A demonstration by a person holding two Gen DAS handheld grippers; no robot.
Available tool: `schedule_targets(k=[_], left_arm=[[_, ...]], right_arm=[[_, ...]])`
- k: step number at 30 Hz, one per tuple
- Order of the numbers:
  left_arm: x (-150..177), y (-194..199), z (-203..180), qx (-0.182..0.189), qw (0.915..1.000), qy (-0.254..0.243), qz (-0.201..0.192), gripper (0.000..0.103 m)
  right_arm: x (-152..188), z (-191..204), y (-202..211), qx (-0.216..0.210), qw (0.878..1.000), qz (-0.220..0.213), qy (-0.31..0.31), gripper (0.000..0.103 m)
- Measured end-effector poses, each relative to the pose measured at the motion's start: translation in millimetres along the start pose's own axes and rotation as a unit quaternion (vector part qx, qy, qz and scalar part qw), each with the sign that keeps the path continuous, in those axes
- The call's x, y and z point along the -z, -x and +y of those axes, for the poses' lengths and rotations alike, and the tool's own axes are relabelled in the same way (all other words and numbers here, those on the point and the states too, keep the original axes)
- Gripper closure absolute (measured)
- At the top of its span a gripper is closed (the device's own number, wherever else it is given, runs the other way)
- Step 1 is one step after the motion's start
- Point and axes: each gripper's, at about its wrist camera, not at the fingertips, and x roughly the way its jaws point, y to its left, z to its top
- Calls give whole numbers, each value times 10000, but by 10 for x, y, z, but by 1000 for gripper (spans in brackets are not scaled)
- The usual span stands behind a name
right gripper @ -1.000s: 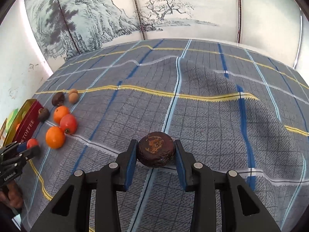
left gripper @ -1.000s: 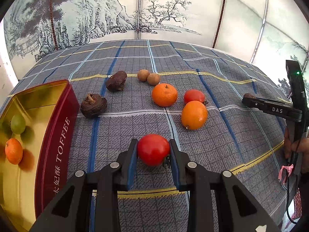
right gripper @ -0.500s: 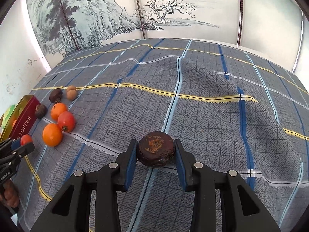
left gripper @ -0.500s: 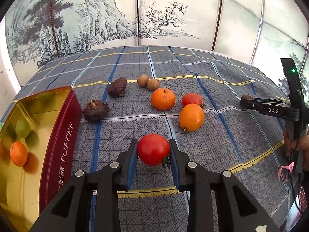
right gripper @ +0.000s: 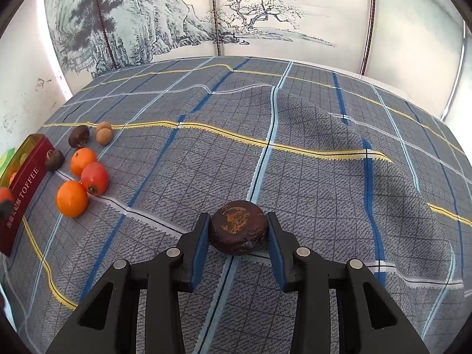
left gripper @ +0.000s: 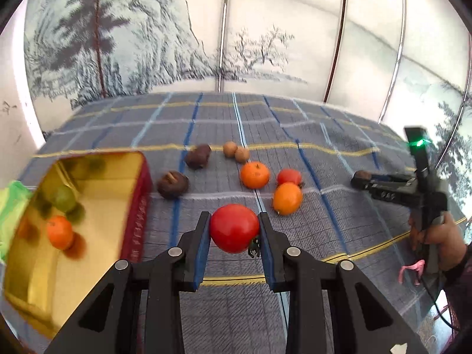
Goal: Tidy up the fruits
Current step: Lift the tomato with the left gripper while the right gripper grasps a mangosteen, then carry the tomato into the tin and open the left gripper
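My left gripper [left gripper: 234, 230] is shut on a red tomato [left gripper: 234, 227], held above the plaid cloth. To its left stands the open red toffee tin [left gripper: 138, 215] with a gold inside, holding an orange [left gripper: 60, 232] and a green fruit [left gripper: 63, 197]. My right gripper [right gripper: 238, 233] is shut on a dark brown round fruit [right gripper: 238, 230] low over the cloth; it also shows at the right of the left wrist view [left gripper: 361, 175]. Loose on the cloth lie two oranges [left gripper: 255, 174] [left gripper: 287, 198], a second tomato [left gripper: 289, 176], two dark brown fruits [left gripper: 172, 185] [left gripper: 198, 156] and two small tan fruits [left gripper: 236, 151].
A grey-blue plaid cloth [right gripper: 309, 159] covers the surface, with raised folds on the right side. A painted folding screen [right gripper: 206, 14] stands behind. A person's hand [left gripper: 442, 236] holds the right gripper's handle. Something bright green [left gripper: 11, 194] lies left of the tin.
The left gripper has risen and swung left with the tomato, so the tin's inside shows more and the loose fruits look farther off. The right gripper has barely moved.
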Motion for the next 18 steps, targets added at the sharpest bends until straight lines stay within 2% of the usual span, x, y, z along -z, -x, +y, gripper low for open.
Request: schedule_targets(k=[5,8,18], left_arm=[[-19,389,237,-201,9996,61,-175,76],[27,525,452,-466,9986,130,-198,76],[302,631,1341,-1306,9893,655,38,76]], right_arm=[[3,27,-4,101,9999,12,75,65],[1,32,-4,108,9999,12,75,65],[2,49,-12,183,9998,17,109,65]])
